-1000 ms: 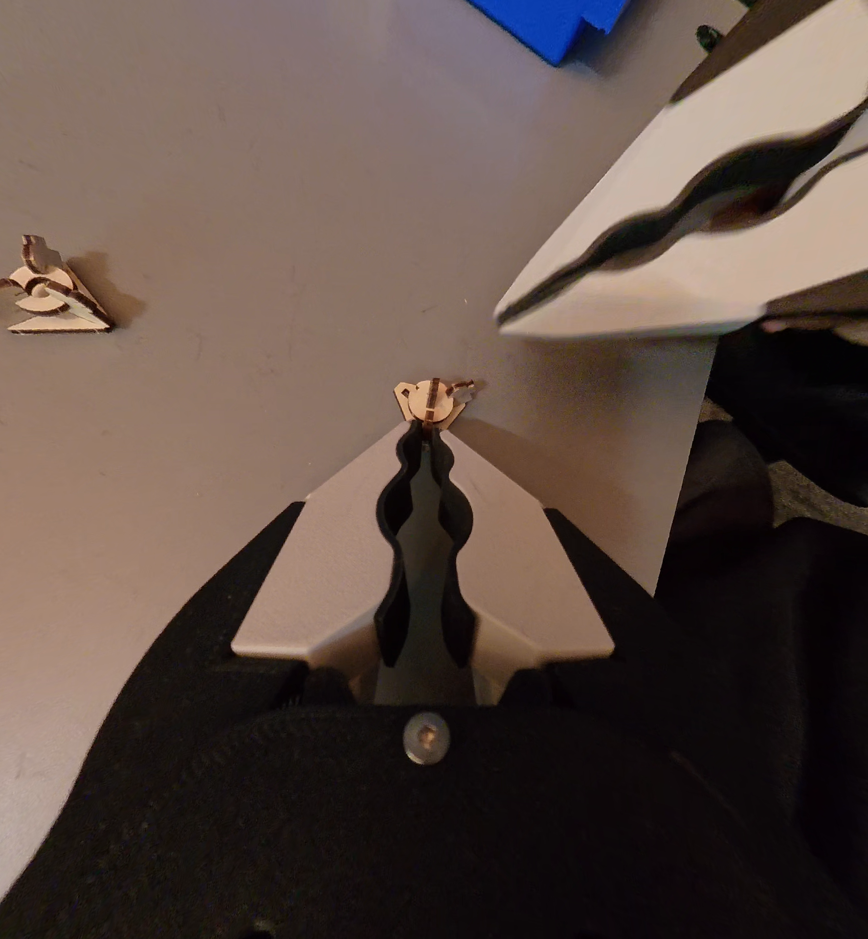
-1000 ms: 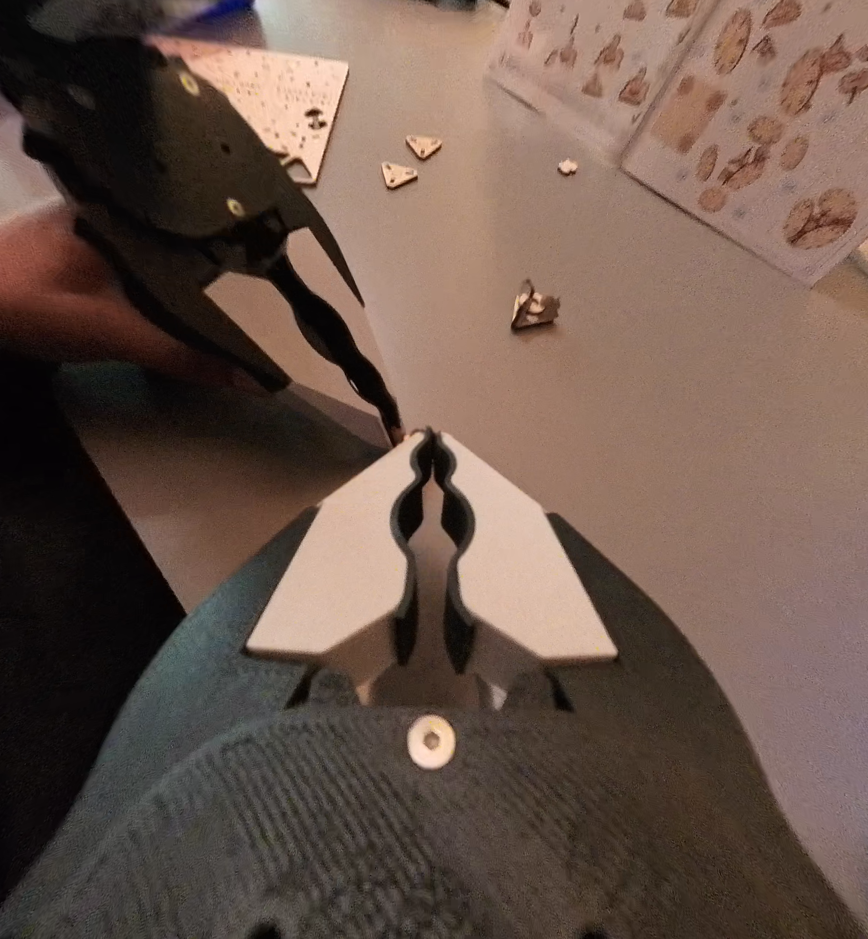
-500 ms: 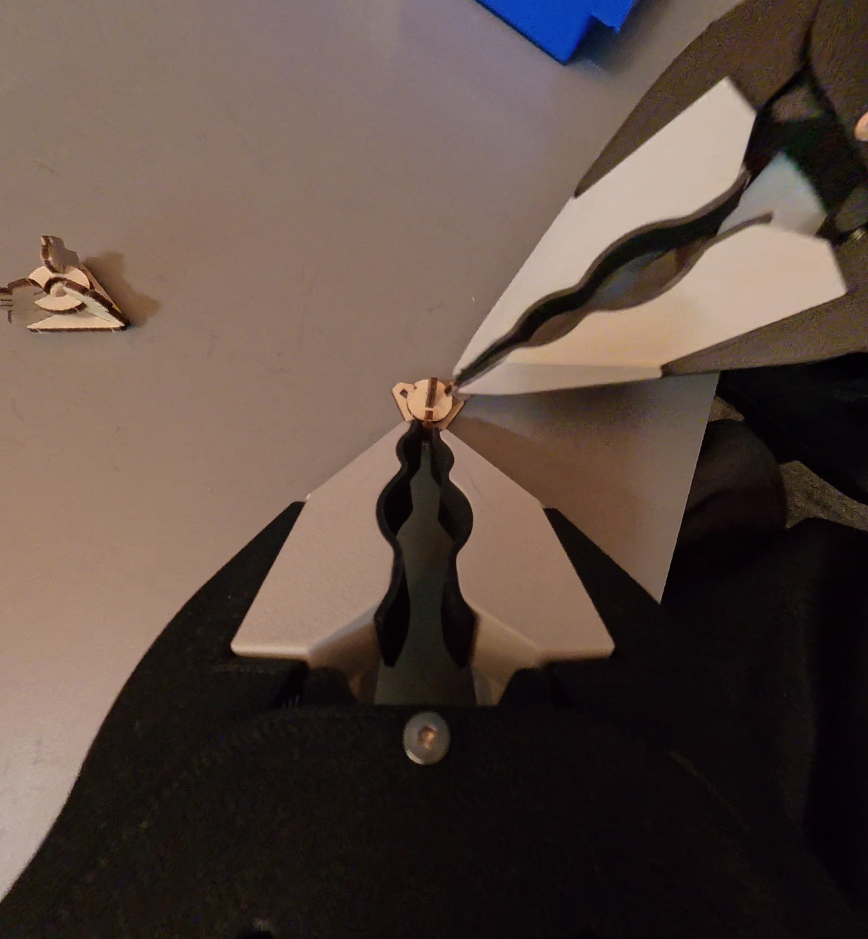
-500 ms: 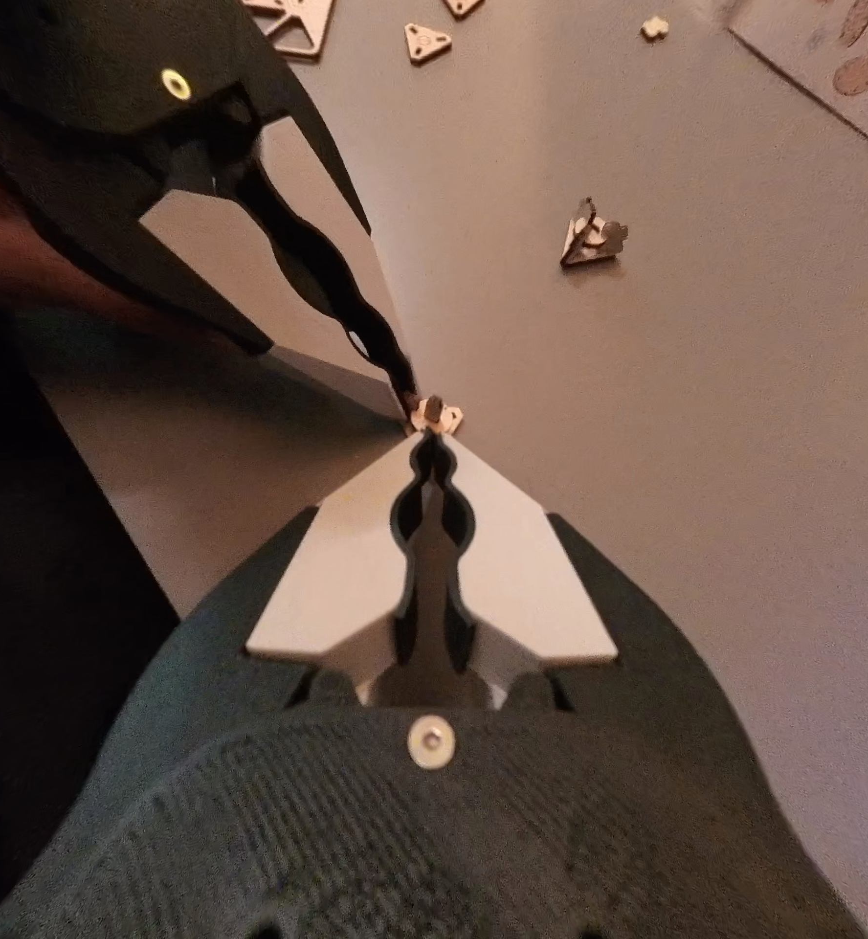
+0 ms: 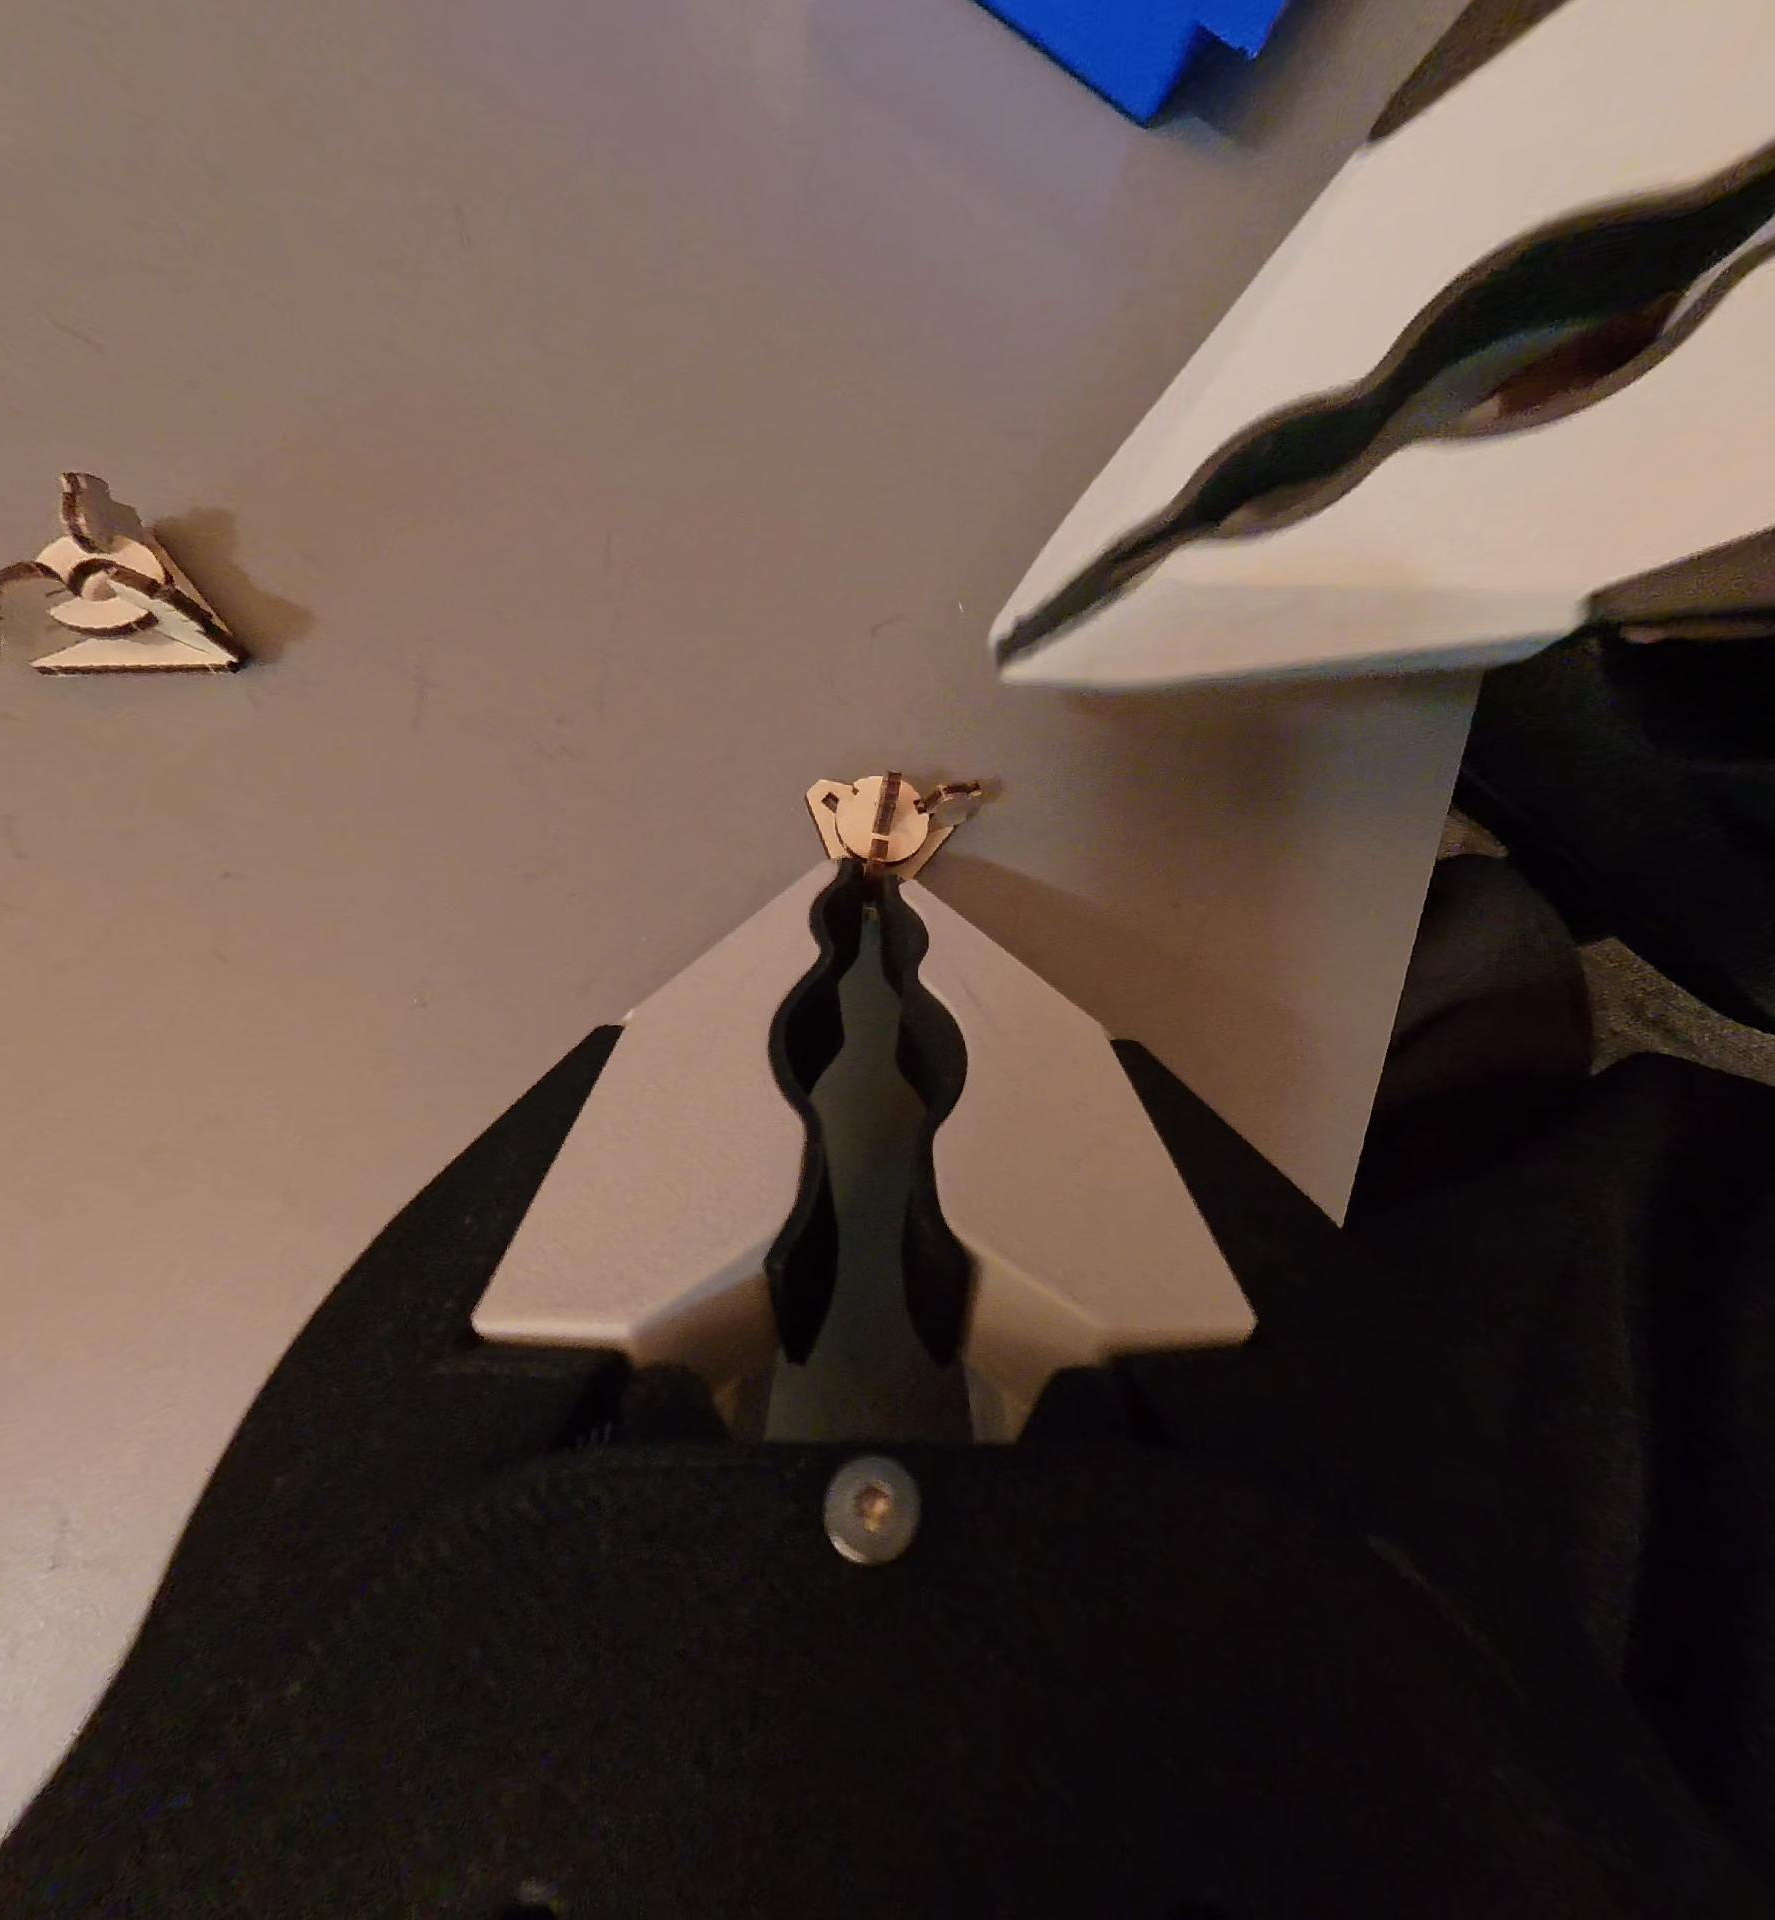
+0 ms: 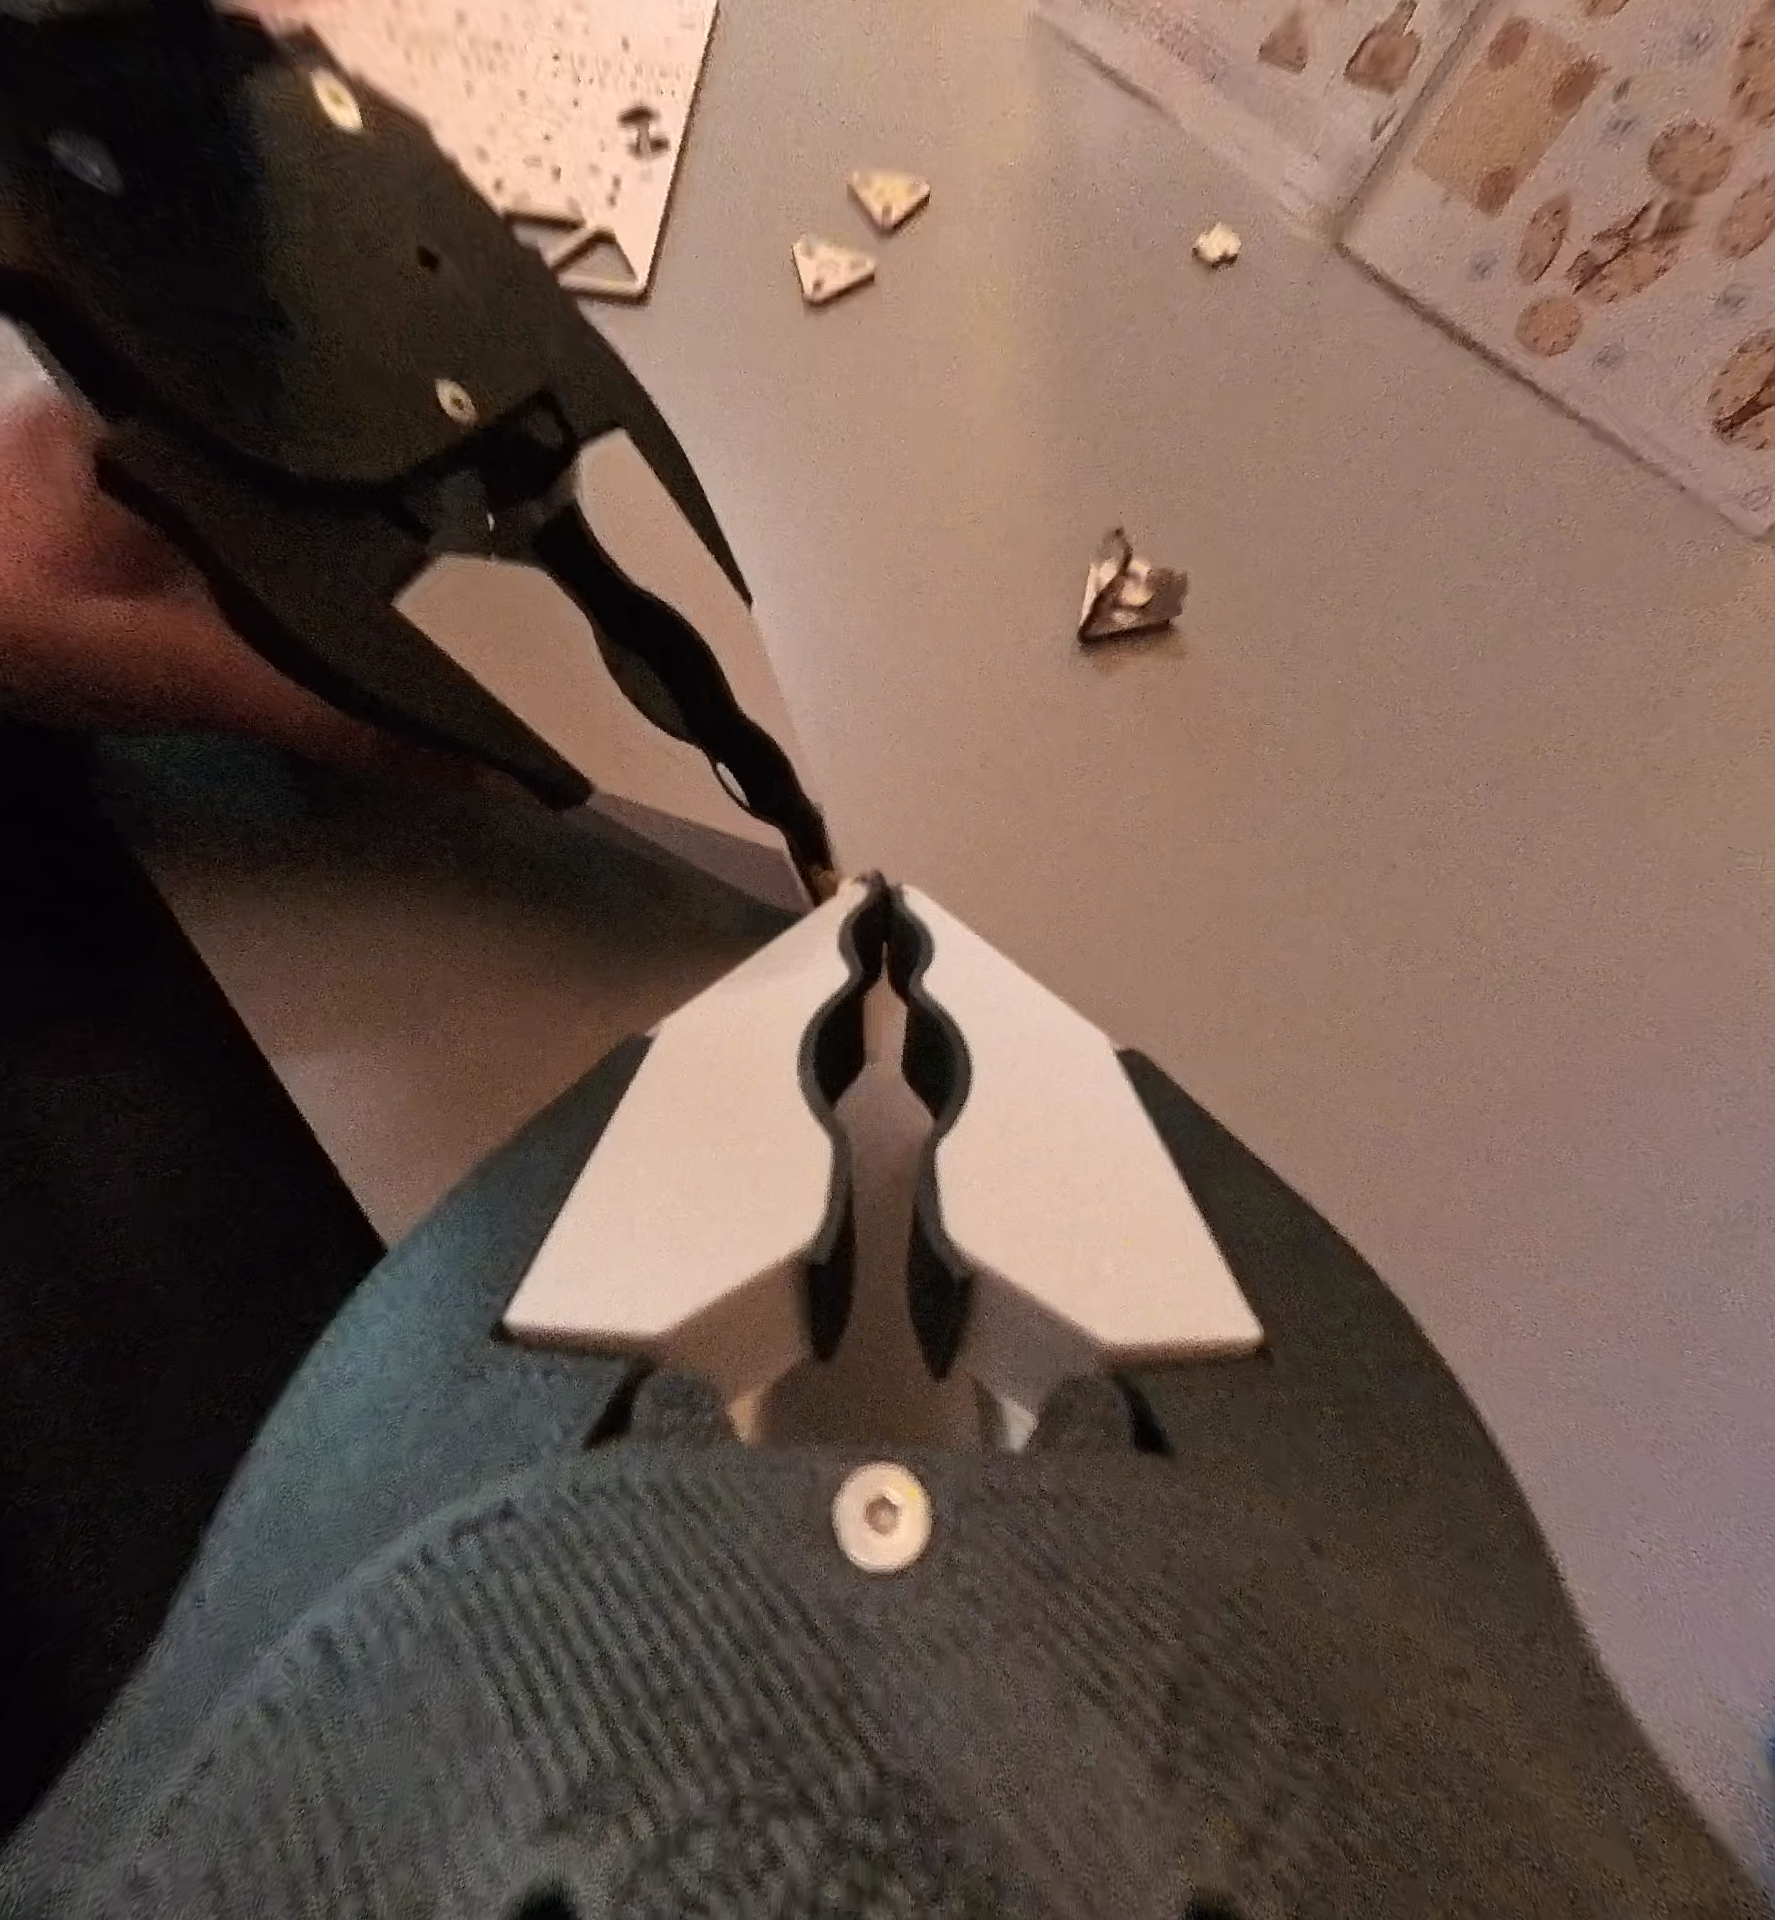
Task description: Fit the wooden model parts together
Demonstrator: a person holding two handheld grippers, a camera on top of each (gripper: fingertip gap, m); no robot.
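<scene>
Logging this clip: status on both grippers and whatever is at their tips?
Left gripper shut on small wooden assembly. Right gripper shut, tip beside it, apart. Second wooden assembly lies loose on table.

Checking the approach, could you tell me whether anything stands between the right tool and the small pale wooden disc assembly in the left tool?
Nothing visible does: only bare grey table shows between the shut right tool and the assembly pinched at the left tool's tips. Another wooden piece lies far left.
</scene>
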